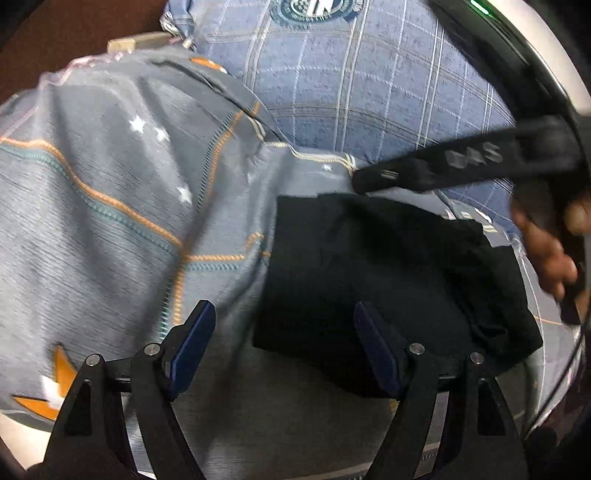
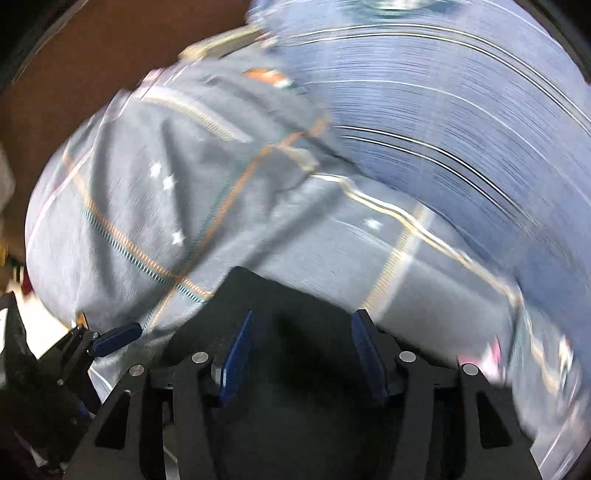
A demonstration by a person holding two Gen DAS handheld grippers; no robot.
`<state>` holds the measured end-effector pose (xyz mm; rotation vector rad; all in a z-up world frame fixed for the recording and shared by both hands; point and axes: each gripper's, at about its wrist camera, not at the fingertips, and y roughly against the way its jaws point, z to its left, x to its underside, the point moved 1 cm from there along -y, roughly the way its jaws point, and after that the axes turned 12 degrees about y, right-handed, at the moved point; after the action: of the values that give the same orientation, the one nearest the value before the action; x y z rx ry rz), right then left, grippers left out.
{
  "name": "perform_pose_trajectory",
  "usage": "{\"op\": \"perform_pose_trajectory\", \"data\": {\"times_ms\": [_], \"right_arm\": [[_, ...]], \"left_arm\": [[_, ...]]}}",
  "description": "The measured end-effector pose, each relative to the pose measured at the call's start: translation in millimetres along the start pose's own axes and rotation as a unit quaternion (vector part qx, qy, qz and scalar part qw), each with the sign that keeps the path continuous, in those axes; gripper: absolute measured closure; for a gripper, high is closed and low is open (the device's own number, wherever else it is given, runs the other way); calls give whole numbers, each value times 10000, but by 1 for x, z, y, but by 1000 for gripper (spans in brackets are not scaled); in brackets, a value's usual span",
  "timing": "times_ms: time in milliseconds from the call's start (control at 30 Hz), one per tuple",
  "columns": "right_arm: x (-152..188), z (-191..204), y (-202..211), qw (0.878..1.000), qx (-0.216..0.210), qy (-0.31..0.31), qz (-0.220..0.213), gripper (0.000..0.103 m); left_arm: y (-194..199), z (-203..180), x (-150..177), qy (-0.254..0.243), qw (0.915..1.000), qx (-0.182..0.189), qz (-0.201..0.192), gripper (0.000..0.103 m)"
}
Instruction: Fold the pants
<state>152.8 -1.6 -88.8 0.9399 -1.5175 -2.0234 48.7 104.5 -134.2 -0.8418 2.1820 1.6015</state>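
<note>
The black pants (image 1: 388,273) lie as a compact folded bundle on a grey bedspread (image 1: 110,192). My left gripper (image 1: 284,347) is open at the bundle's near left corner; its right finger (image 1: 376,350) overlaps the black cloth, and nothing is pinched. The right gripper (image 1: 364,181) reaches in from the right, its tip at the bundle's far edge, with a hand (image 1: 546,243) on its handle. In the blurred right wrist view, the right gripper (image 2: 303,354) points down over the pants (image 2: 295,295). Its jaws stand apart and the pads do not press the cloth. The left gripper (image 2: 114,341) shows at lower left.
The grey bedspread has orange and teal stripes and white stars and is rumpled to the left. Behind it lies a blue plaid cloth (image 1: 369,92) with a round emblem (image 1: 314,9). A brown surface (image 1: 55,37) and a beige object (image 1: 125,42) sit at the upper left.
</note>
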Motion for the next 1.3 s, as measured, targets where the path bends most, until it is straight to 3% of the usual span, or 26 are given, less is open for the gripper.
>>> {"op": "perform_pose_trajectory", "data": {"times_ms": [67, 233, 300, 467, 500, 633, 733, 933, 1067, 1200, 1300], "right_arm": [[-12, 10, -17, 9983, -125, 536, 173, 46], [-25, 26, -49, 9907, -538, 1180, 413, 46], [-26, 28, -65, 9871, -737, 1305, 554, 46], [-24, 17, -98, 9871, -983, 924, 864, 48], [-23, 16, -98, 9881, -954, 871, 832, 52], [-17, 6, -76, 9915, -996, 680, 480, 81], [-8, 5, -51, 9948, -761, 641, 198, 89], [18, -5, 6, 9983, -365, 125, -426, 90], [50, -10, 58, 9953, -159, -210, -927, 90], [95, -40, 107, 9863, -1, -860, -1405, 91], [141, -75, 138, 9719, -89, -1471, -1838, 91]], "left_arm": [[-8, -2, 1, 11, 9997, 148, 204, 25], [-18, 5, -4, 379, 9968, 580, 406, 26], [-23, 5, -4, 417, 9960, 634, 471, 41], [-32, 6, -9, 457, 9955, 656, 507, 56], [-33, 7, -10, 484, 9950, 708, 518, 56], [-28, 10, -13, 437, 9942, 881, 443, 60], [-20, 2, -15, 260, 9941, 1015, 275, 61], [2, -22, -15, -262, 9903, 1367, -45, 61], [29, -58, -11, -735, 9849, 1535, -311, 61], [44, -111, -14, -1078, 9774, 1802, -234, 61], [49, -156, -12, -1326, 9699, 2036, -138, 61]]}}
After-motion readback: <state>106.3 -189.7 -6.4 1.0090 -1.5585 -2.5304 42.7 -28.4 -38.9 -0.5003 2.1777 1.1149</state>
